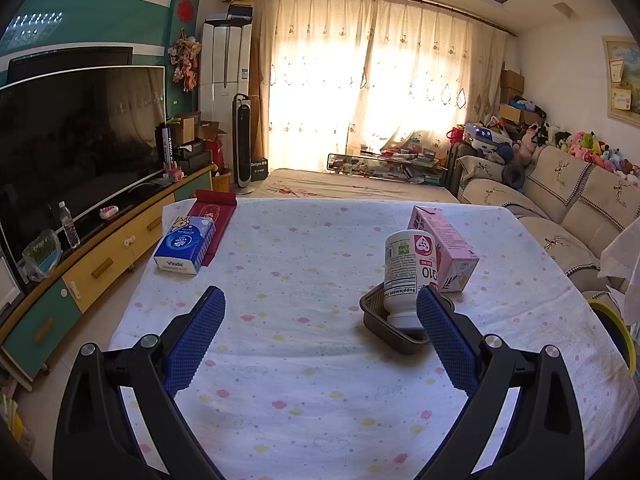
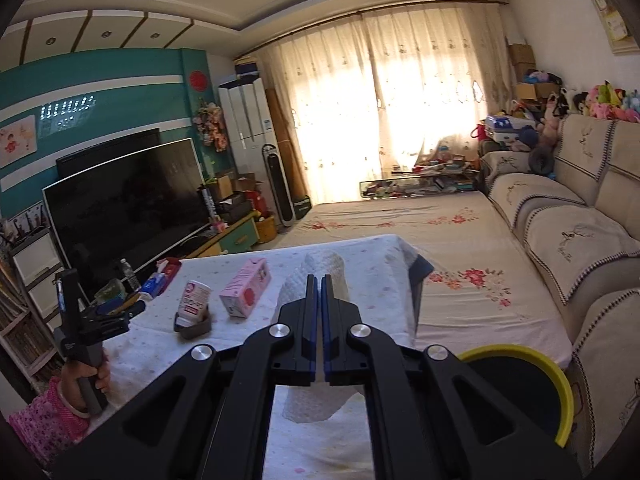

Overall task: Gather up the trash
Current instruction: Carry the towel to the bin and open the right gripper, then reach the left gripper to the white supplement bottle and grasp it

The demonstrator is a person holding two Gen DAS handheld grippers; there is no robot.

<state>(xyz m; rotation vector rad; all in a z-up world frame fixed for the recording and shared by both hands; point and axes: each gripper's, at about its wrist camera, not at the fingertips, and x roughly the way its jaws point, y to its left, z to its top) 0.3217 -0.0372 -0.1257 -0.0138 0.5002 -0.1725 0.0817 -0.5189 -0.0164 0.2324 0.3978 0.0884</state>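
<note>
My left gripper (image 1: 320,300) is open and empty above the table (image 1: 304,360). Its right finger is close to a white supplement bottle (image 1: 408,272) that stands upside down in a dark tray (image 1: 394,330). A pink carton (image 1: 444,248) lies behind the bottle. My right gripper (image 2: 319,280) is shut on a white paper towel (image 2: 320,344) and holds it above the table's right side, next to a bin with a yellow rim (image 2: 560,396). The bottle (image 2: 195,300), tray (image 2: 194,329) and carton (image 2: 246,292) show left of it.
A blue tissue pack (image 1: 186,246) and a red packet (image 1: 212,216) lie at the table's far left. A TV stand with a TV (image 1: 76,148) runs along the left, a sofa (image 1: 560,216) along the right. The bin's rim (image 1: 624,332) shows at the right edge.
</note>
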